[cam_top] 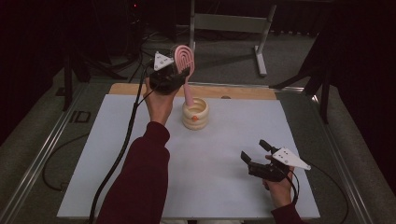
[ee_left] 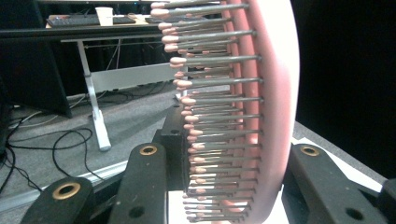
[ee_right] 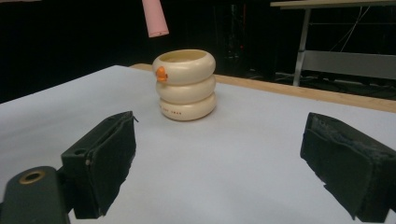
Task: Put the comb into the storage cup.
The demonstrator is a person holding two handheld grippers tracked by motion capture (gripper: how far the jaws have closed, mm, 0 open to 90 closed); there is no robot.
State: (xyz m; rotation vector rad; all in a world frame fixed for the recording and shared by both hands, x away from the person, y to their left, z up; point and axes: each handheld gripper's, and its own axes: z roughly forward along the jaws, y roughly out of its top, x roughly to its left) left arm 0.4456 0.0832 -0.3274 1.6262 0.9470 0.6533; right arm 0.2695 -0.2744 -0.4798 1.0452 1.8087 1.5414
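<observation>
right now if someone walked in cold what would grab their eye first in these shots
Most likely the pink hairbrush, held upright by its head in the shut left gripper above the back of the table, handle pointing down over the cream ringed holder. In the left gripper view its bristles stand up close. Next, the right gripper rests open near the table's front right, with nothing between its jaws.

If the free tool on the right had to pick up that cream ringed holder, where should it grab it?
Probably across the middle of the cream holder, coming in level from the near side, where the right tool already faces it with open jaws. The holder stands upright, and its stacked bulges leave grooves where the pads could seat.
</observation>
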